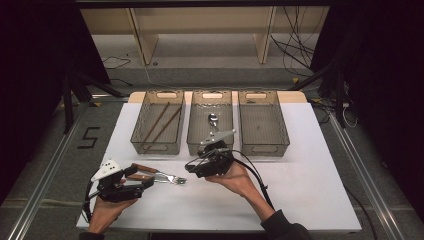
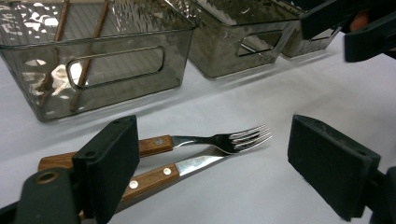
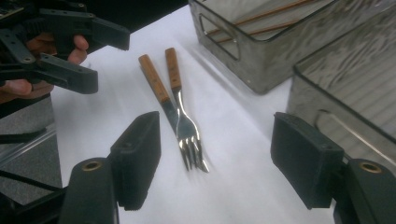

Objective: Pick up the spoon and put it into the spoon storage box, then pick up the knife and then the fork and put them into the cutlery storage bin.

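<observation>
1. Overhead, the left gripper [image 1: 145, 181] sits at the near-left of the white worktop [image 1: 300, 190], its fingers spread with nothing in them; a fork [image 1: 167, 176] and a knife [image 1: 141, 176] with wooden handles lie just past the fingertips. The right gripper [image 1: 192, 166] points toward the fork's prongs from the other side, fingers spread and empty. Behind stand three trays: the left tray [image 1: 157, 145] holding chopsticks [image 1: 161, 121], the middle tray [image 1: 195, 145] holding a spoon [image 1: 213, 120], and the right tray [image 1: 263, 147].

2. In the left gripper view, the fingers [image 2: 109, 158] stand released, well apart. The fork [image 2: 224, 138] and knife [image 2: 187, 165] lie on the worktop between them, handles passing behind the left finger, prongs resting on the blade. The other gripper [image 2: 355, 28] hangs at the upper right.

3. In the right gripper view, the fingers [image 3: 140, 149] are released and wide. The fork [image 3: 187, 126] lies between them, prongs toward the camera, the knife [image 3: 156, 88] touching it. The other gripper [image 3: 65, 51] hovers open beyond the handles.
</observation>
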A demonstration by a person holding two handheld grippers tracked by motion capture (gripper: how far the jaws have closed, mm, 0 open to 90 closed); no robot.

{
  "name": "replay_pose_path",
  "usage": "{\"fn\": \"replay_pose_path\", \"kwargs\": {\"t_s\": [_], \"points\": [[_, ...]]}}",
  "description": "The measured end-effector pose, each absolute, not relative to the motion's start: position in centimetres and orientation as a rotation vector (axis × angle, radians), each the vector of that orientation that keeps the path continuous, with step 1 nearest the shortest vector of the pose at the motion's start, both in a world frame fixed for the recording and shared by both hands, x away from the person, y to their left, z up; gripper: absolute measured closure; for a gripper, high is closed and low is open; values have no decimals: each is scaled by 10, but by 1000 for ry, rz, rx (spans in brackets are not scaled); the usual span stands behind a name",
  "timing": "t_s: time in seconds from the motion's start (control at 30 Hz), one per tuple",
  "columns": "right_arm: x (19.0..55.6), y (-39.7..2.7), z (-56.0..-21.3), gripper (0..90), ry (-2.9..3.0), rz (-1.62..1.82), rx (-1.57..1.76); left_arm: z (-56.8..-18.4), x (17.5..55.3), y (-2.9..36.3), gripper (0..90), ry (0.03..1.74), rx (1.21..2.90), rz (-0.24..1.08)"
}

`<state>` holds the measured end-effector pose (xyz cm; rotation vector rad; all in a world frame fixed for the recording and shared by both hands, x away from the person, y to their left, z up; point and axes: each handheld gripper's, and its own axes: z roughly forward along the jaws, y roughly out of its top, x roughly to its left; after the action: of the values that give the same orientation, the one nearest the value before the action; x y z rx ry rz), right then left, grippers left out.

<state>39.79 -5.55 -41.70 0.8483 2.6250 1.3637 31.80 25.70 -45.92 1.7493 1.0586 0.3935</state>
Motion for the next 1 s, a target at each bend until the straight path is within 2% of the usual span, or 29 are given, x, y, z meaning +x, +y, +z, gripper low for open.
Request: {"fn": "replay_pose_path", "kwargs": {"t_s": [1.0], "points": [[404, -4, -451, 380, 2727, 1334, 721, -464, 305, 262, 160, 1077, 1677, 415]]}}
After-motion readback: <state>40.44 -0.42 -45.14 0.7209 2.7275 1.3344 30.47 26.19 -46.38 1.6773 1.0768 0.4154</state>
